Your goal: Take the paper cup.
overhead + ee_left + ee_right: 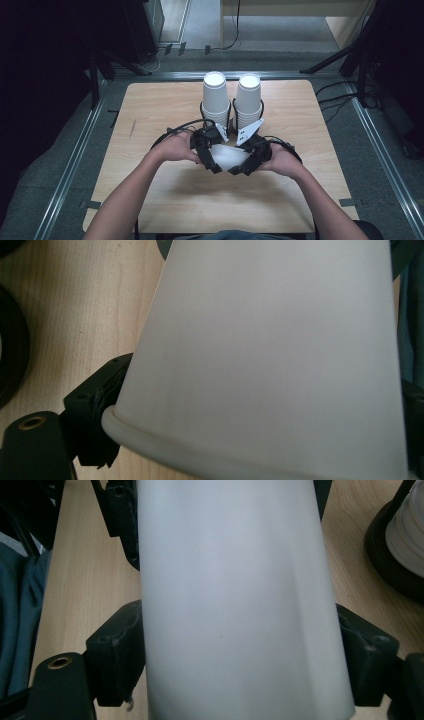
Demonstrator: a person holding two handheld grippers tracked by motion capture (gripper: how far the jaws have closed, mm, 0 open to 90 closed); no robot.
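One white paper cup (229,156), lying sideways above the counter (150,125), was pinched at either end by left tongs (210,161) and right tongs (246,164); two cup stacks (216,97) stood behind.

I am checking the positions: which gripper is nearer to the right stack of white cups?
The right. The right gripper sits just in front of the right stack of white cups; the left gripper sits in front of the left stack. Both hold a white cup.
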